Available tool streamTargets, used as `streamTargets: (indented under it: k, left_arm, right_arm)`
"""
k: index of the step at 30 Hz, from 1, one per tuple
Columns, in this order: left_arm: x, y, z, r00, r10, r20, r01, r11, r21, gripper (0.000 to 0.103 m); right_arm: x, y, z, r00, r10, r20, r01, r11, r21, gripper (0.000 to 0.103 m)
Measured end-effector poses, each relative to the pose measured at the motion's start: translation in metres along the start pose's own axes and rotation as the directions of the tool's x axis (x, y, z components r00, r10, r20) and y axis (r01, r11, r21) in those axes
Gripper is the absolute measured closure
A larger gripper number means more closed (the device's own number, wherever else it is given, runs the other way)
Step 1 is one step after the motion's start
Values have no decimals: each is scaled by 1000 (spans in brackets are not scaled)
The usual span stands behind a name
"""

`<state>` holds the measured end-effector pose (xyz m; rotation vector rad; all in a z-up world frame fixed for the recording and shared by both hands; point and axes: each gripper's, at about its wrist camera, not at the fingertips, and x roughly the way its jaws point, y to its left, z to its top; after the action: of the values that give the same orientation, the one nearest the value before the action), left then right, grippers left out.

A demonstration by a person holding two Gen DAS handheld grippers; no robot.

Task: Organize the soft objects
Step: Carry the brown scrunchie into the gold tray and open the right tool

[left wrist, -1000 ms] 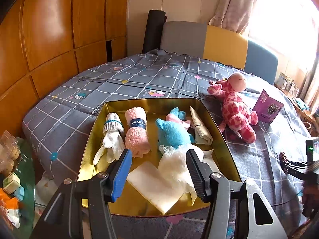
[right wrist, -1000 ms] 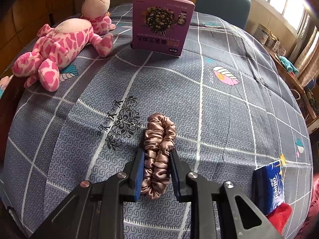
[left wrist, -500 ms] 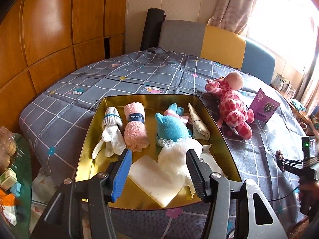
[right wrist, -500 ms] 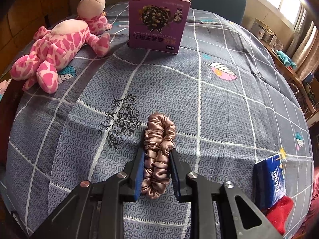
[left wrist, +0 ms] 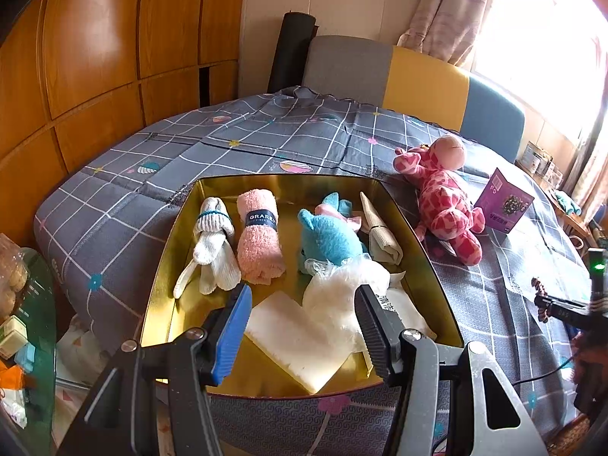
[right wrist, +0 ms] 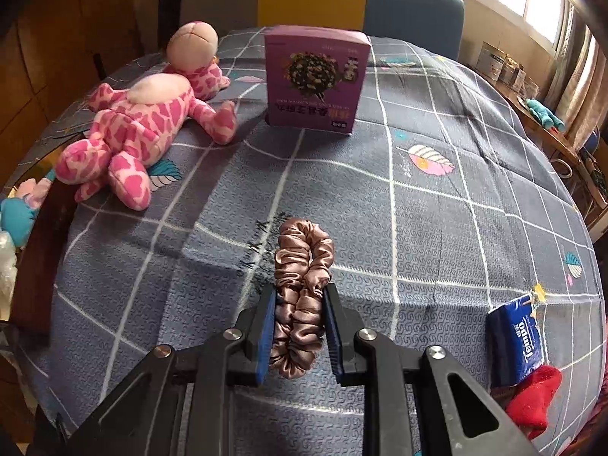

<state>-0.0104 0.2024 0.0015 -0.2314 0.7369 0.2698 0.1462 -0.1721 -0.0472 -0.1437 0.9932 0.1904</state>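
One scrunchie (right wrist: 302, 296) pinched in the right gripper (right wrist: 300, 326); left gripper (left wrist: 304, 326) gapes empty over one tin (left wrist: 414, 235).

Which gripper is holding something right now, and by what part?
The right gripper pinches the satin scrunchie across its lower half, upper loop sticking out ahead. The left gripper is open over the gold tray, holding nothing.
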Motion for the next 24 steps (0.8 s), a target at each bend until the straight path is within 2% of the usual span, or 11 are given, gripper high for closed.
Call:
streamTargets:
  k: [5, 9, 13, 18, 22, 24]
  left_arm:
    - [3, 2, -1, 1000, 3, -8, -3, 1000, -5, 46]
    - [5, 8, 1, 1000, 9, -9, -9, 1000, -16, 46]
    - [0, 29, 12, 999, 44, 15, -43, 998, -53, 46]
    - [-18, 79, 30, 985, 151, 79, -136, 976, -169, 46]
    - [-24, 109, 34, 973, 214, 90, -188, 953, -237, 46]
    - [-23, 116, 33, 973, 216, 85, -189, 949, -254, 46]
  right_arm:
    - [-23, 39, 12, 995, 87, 56, -83, 994, -76, 80]
    - [-39, 84, 22, 976, 208, 61, -197, 970, -142, 80]
    - [-58, 147, 27, 936, 351, 35, -331, 907, -262, 80]
    - [-69, 227, 24, 854, 517, -58, -498, 781, -377, 80]
    - [-64, 291, 15, 806, 574, -142, -575, 703, -418, 80]
    - [-52, 318, 12, 788, 587, -187, -604, 676, -422, 80]
